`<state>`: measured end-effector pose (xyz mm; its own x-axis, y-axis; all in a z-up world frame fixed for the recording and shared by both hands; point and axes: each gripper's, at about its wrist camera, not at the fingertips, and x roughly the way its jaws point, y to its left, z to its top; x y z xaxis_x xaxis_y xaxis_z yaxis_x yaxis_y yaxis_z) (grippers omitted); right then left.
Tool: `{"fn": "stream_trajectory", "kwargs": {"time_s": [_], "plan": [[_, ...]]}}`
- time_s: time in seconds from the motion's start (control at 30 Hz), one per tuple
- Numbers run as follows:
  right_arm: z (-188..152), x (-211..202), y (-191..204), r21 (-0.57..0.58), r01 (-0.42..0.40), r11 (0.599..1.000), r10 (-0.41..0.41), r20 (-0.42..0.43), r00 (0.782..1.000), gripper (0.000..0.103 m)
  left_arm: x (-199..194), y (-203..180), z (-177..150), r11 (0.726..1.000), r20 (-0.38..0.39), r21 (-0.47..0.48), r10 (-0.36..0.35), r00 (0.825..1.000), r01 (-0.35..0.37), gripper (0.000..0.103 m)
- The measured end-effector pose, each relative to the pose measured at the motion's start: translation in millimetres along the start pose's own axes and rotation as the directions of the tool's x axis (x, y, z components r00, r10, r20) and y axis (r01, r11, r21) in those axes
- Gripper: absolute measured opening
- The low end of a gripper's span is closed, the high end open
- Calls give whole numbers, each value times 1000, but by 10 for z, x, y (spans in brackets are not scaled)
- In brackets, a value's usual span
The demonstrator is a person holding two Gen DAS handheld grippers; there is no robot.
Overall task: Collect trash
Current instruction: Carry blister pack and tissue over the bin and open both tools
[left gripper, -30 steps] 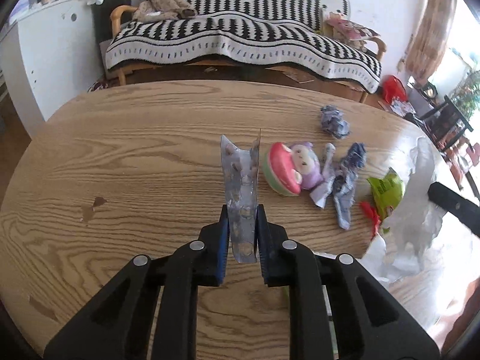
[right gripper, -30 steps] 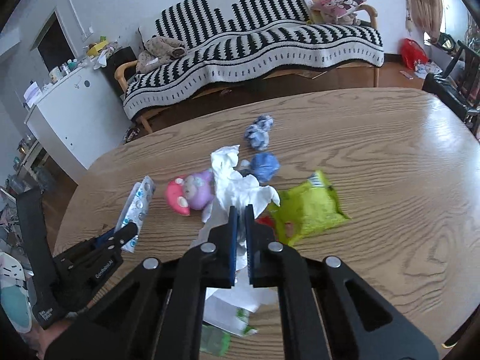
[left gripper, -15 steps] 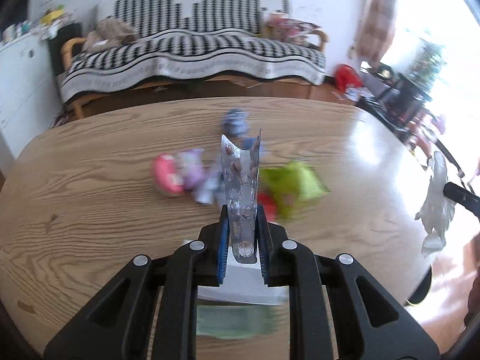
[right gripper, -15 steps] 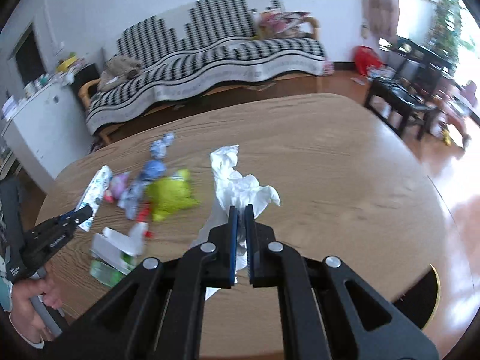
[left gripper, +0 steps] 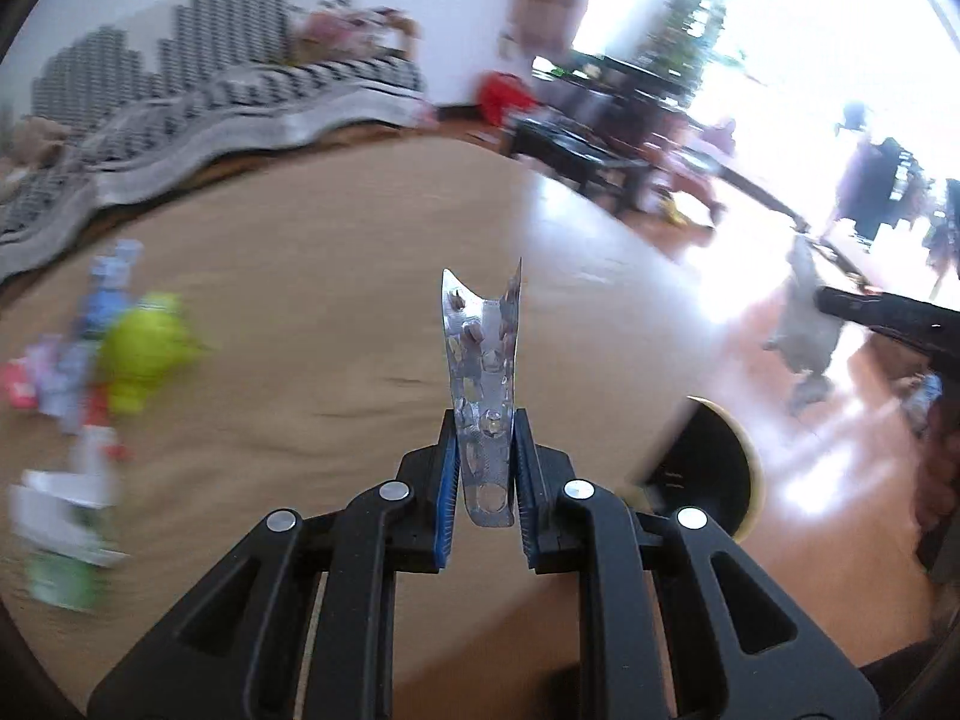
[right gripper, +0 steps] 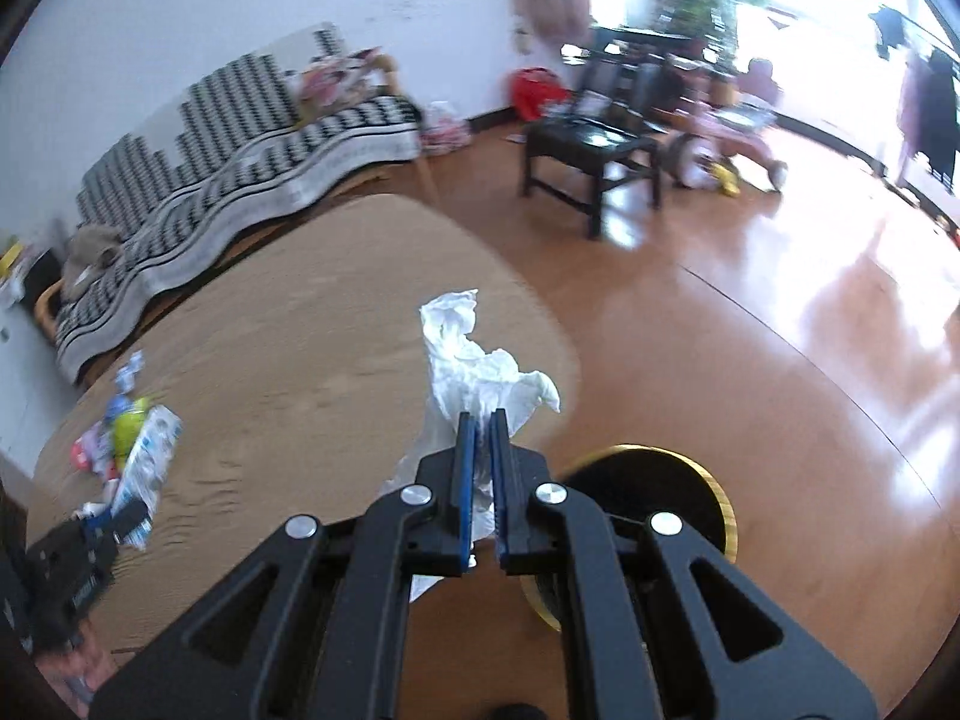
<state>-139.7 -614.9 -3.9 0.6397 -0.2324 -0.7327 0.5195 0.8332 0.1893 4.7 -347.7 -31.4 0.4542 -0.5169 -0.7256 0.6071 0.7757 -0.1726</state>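
Left wrist view: your left gripper [left gripper: 485, 468] is clamped on one silvery foil strip [left gripper: 483, 360], which stands up at the centre of the frame. A second ago that strip hung over the middle of the table with the toy and scraps just behind it. Now the rest of the litter [left gripper: 90, 372] has slid to the far left, blurred, and the round bin [left gripper: 720, 474], black inside with a yellow rim, has come in at lower right, past the table [left gripper: 300, 300] edge.

On the right wrist view, your right gripper [right gripper: 480, 420] is pinched tight on one crumpled white tissue [right gripper: 474, 360] at centre frame, with the same bin [right gripper: 666, 492] just below and to the right of the jaws.

So both hands have swung from the pile toward the bin, and dropping looks like the next step.

Count: two pieces carried, one bin, one loose pile left on the table. That pile is too smeared to count.
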Motion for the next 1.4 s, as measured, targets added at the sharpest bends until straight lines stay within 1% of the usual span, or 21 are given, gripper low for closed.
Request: {"fn": "stream_trajectory", "kwargs": {"time_s": [0.07, 0.13, 0.17, 0.23, 0.3, 0.33, 0.43, 0.47, 0.53, 0.63, 0.73, 0.87, 1.23, 1.33, 1.4], "plan": [[-15, 15, -303, 33, 35, 999, -35, -6, 999, 6, 196, -353, 14, 998, -21, 4, -57, 998, 57, 16], [-48, 22, -618, 67, 54, 996, -54, -9, 999, 6, 412, -778, 15, 994, -47, 29, -103, 994, 104, 16], [-59, 34, -788, 91, 68, 994, -67, -13, 998, 6, 496, -951, 15, 992, -56, 42, -120, 991, 123, 16], [-77, 78, -990, 126, 75, 989, -72, -26, 997, 6, 671, -1321, 17, 985, -67, 75, -148, 987, 153, 16], [-103, 140, -1164, 147, 90, 985, -85, -45, 995, 6, 802, -1534, 13, 980, -82, 96, -164, 983, 172, 16], [-128, 186, -1251, 158, 98, 983, -89, -63, 994, 6, 915, -1681, -8, 977, -101, 109, -174, 980, 184, 16], [-206, 337, -1418, 183, 96, 978, -74, -119, 990, 6, 1147, -1891, -65, 971, -149, 129, -183, 972, 202, 17], [-241, 396, -1469, 187, 107, 977, -81, -143, 986, 6, 1217, -1937, -87, 970, -164, 132, -182, 970, 204, 17], [-268, 521, -1440, 182, 109, 977, -74, -192, 979, 6, 1369, -2005, -126, 970, -191, 134, -174, 966, 201, 17], [-366, 719, -1427, 165, 117, 979, -68, -276, 959, 6, 1564, -2009, -200, 972, -239, 109, -179, 954, 209, 17], [-415, 844, -1356, 153, 128, 980, -75, -316, 946, 6, 1687, -1973, -254, 972, -271, 96, -182, 945, 214, 17], [-433, 891, -1410, 170, 126, 977, -65, -327, 943, 6, 1744, -1973, -319, 969, -287, 100, -188, 939, 225, 17], [-435, 877, -1372, 171, 116, 978, -56, -322, 945, 6, 1771, -2019, -318, 965, -297, 111, -196, 935, 237, 18], [-439, 889, -1382, 181, 109, 978, -45, -327, 944, 7, 1771, -2019, -314, 966, -292, 103, -200, 935, 239, 22], [-445, 914, -1371, 176, 110, 978, -45, -339, 940, 7, 1768, -2028, -313, 965, -292, 103, -202, 935, 241, 29]]}}
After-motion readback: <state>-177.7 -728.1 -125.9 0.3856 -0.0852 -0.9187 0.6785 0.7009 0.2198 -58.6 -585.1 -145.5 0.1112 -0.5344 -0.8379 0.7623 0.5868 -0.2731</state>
